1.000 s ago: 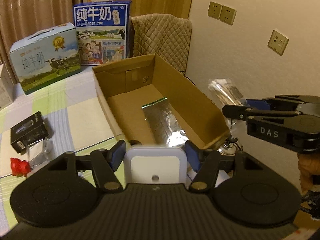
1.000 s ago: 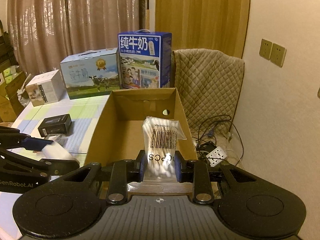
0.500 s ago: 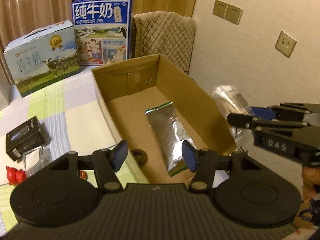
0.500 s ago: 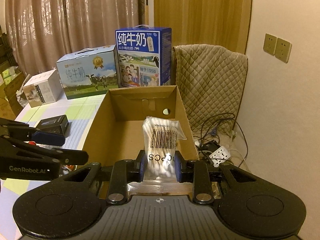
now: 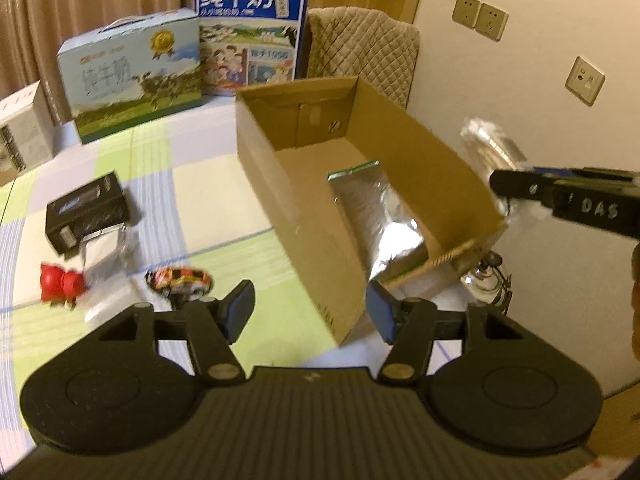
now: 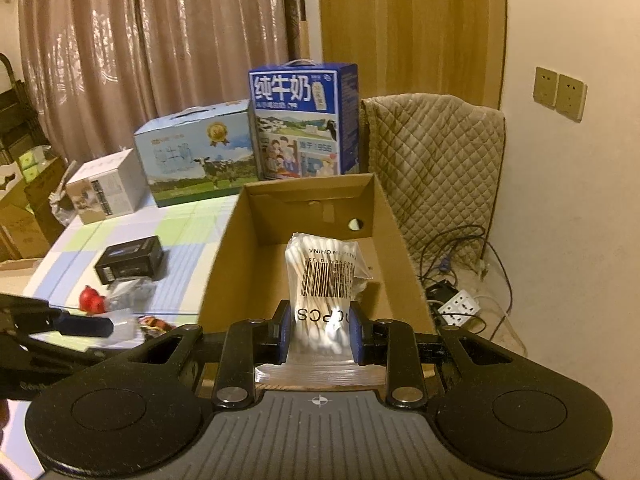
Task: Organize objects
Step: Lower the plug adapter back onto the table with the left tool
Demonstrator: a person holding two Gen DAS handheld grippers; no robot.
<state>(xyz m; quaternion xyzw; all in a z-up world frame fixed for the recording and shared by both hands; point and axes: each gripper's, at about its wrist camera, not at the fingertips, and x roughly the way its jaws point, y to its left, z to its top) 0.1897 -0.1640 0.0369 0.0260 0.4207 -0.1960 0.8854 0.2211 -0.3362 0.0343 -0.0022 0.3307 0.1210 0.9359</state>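
An open cardboard box (image 5: 280,184) stands on the checked tablecloth, with a silver foil pouch (image 5: 376,216) lying inside. My left gripper (image 5: 310,312) hovers at the box's near left corner, its jaws opening with nothing between them. A toy car (image 5: 180,280), a red toy (image 5: 60,286), a clear plastic bag (image 5: 104,252) and a black box (image 5: 86,208) lie to its left. My right gripper (image 6: 320,332) is shut on a bag of cotton swabs (image 6: 326,276) over the box's (image 6: 224,264) near end. From the left wrist view it shows at the right edge (image 5: 560,196).
Two milk cartons (image 5: 132,84) (image 5: 252,28) and a white box (image 5: 20,132) stand at the back of the table. A quilted chair back (image 6: 432,160) is behind the cardboard box. Cables and a power strip (image 6: 460,306) lie on the floor at the right.
A white square object that sat between my left jaws a second ago is gone from them. The left gripper has shifted left and down, toward the box's outer corner. The right gripper keeps its hold.
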